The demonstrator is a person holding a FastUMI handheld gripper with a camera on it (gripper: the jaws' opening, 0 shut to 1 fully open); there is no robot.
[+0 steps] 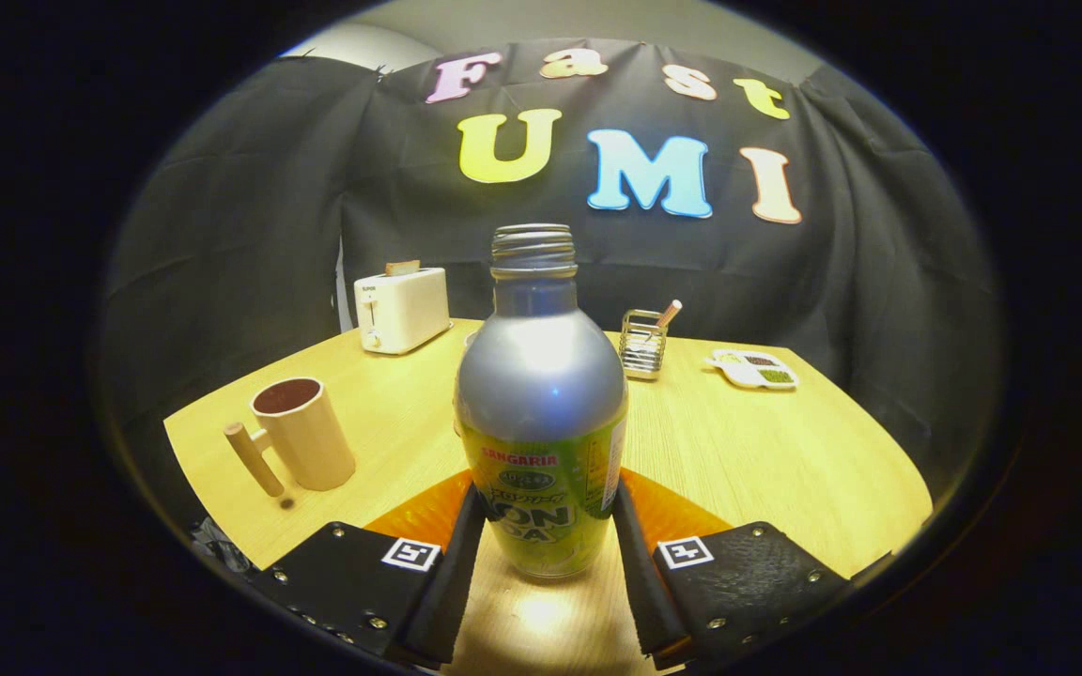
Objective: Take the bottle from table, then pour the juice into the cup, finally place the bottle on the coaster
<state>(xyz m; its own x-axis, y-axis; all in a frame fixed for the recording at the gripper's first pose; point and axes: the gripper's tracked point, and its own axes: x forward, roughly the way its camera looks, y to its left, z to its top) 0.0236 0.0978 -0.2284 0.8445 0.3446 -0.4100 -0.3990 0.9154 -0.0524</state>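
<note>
Standing bottle (pixel 541 413) clamped between gripper (pixel 541 554) fingers

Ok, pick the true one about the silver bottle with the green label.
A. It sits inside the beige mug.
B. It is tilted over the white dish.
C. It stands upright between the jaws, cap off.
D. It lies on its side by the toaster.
C: the silver bottle with the green label stands upright on the wooden table between the gripper jaws, its threaded neck bare.

One bottle (pixel 541 394) stands between the hand-held gripper (pixel 541 554) fingers. Beyond them on the tabletop (pixel 766 451): one cup (pixel 304 434), one toaster (pixel 402 309), one wire holder (pixel 643 344), one small tray (pixel 753 368).
</note>
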